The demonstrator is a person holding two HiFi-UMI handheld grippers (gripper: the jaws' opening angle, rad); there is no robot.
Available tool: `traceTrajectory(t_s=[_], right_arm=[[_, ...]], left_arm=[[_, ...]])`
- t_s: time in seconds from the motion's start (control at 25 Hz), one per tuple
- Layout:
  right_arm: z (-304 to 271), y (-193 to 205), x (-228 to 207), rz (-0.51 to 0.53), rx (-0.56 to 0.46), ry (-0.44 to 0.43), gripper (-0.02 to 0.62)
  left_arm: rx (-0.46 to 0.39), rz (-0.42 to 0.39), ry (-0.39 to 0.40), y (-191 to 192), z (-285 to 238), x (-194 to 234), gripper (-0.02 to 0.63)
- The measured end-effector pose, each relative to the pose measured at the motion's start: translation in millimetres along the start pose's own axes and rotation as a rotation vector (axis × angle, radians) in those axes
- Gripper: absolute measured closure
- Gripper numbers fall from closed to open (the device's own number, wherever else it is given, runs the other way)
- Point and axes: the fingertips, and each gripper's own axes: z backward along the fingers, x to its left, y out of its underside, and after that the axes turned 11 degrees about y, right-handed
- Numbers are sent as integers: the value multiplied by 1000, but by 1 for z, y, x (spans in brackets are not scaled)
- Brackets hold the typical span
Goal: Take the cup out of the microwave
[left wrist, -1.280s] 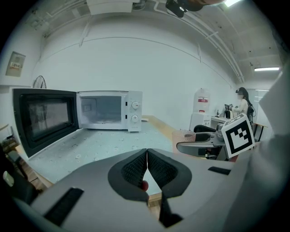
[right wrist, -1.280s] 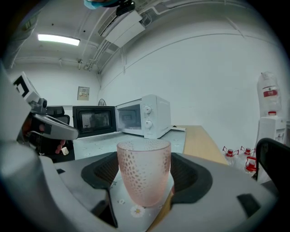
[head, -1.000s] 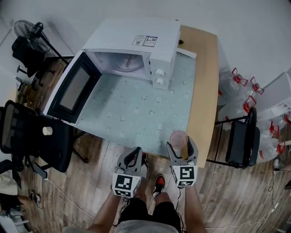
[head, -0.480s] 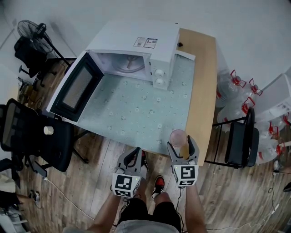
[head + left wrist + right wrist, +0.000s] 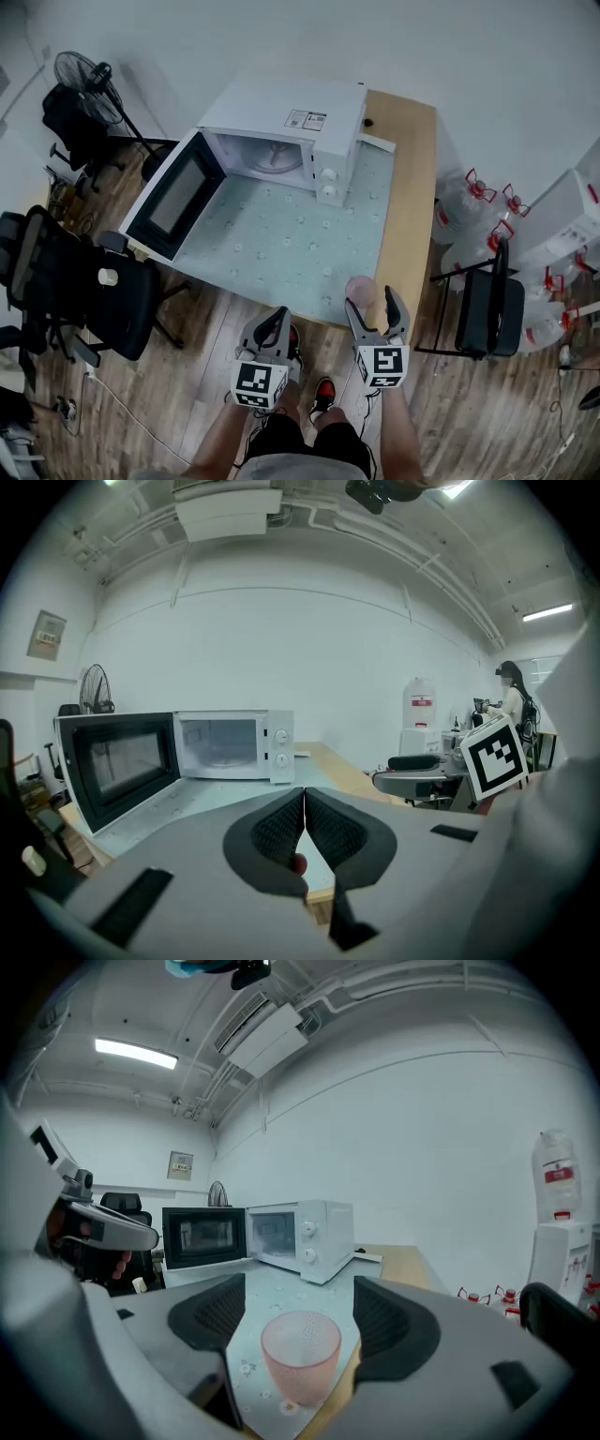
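A translucent pink cup [image 5: 360,291] stands upright on the near edge of the table, on the patterned mat [image 5: 281,244]. My right gripper [image 5: 370,302] is open around it; in the right gripper view the cup [image 5: 300,1354] sits between the two pads with a gap on each side. My left gripper [image 5: 276,317] hangs in front of the table edge, shut with nothing in it [image 5: 305,803]. At the table's far end, the white microwave [image 5: 291,117] has its door [image 5: 178,192] swung wide to the left and its chamber empty.
The wooden table [image 5: 412,187] shows a bare strip on the right. A black office chair [image 5: 66,281] and a fan [image 5: 80,70] stand to the left. Another black chair [image 5: 487,309] and water jugs [image 5: 469,202] are to the right.
The head view has drawn back, so table and microwave look smaller. The cup stays at the near table edge between the right gripper's jaws. The left gripper stays shut.
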Motion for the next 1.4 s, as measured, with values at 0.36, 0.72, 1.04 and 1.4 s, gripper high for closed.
traceTrajectory(t_s=[0.36, 0.72, 1.04, 1.4], right_arm=[[23, -73, 12, -12, -84, -53, 250], [51, -114, 34, -6, -129, -111, 335], [79, -134, 59, 13, -160, -172, 393], [105, -137, 78, 1, -167, -215, 480]], left_arm=[[-76, -34, -65, -63, 35, 0, 581], [-133, -45, -137, -99, 80, -1, 581], [-147, -45, -191, -103, 117, -8, 581], [-149, -35, -231, -92, 148, -15, 581]])
